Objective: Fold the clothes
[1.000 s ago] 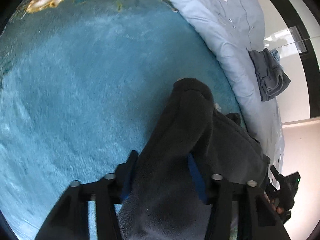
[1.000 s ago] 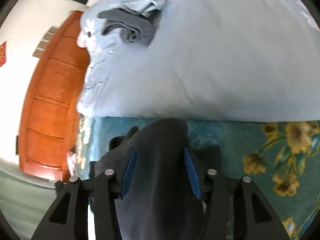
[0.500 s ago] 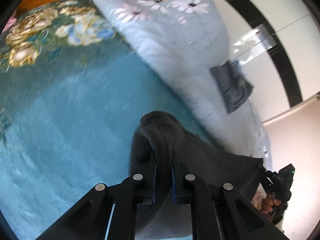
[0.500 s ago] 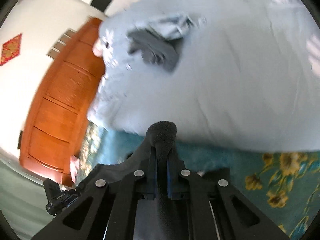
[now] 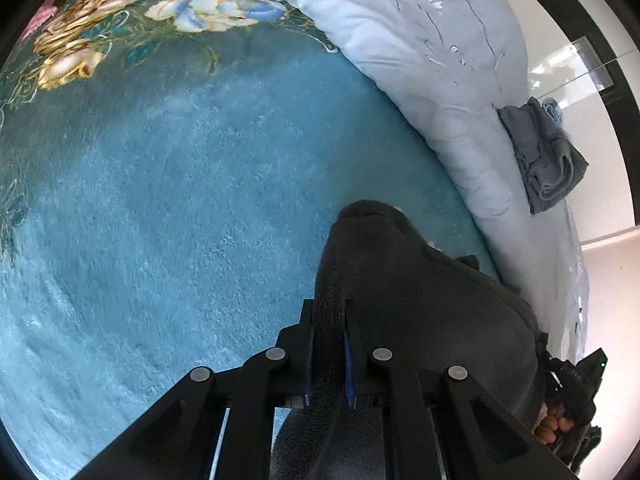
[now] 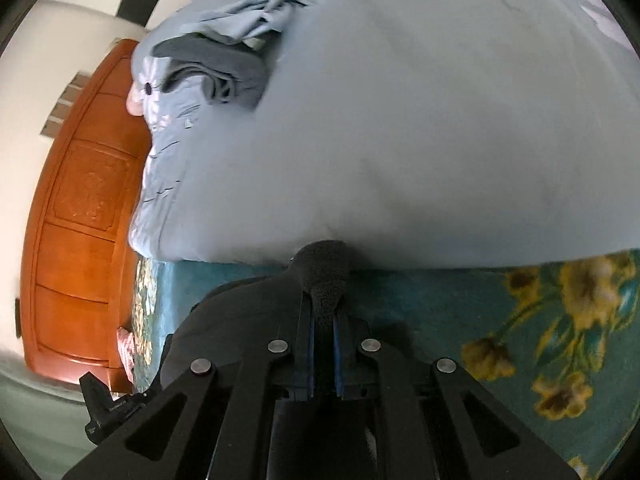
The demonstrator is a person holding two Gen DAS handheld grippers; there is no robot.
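A dark grey fleece garment (image 5: 400, 280) lies bunched on the teal blanket, close to the quilt's edge. My left gripper (image 5: 328, 314) pinches a raised fold of it between its blue pads; its jaws are opening slightly, with the fabric still pressed between them. In the right wrist view the same garment (image 6: 240, 312) stretches to the left, and my right gripper (image 6: 323, 310) is shut tight on another fold that pokes out past the tips. Each view catches the other gripper at its edge: the right one (image 5: 576, 380) held by a hand, the left one (image 6: 104, 408).
A teal plush blanket (image 5: 160, 200) with a flower border covers the bed. A light blue quilt (image 5: 420, 60) lies heaped beside the garment, with a folded pile of grey-blue clothes (image 6: 224, 68) on top. A wooden headboard (image 6: 72, 220) stands at the left.
Both pairs of jaws went from wide around the garment to a tight pinch on narrow folds. Both views shifted and came back close to where they were.
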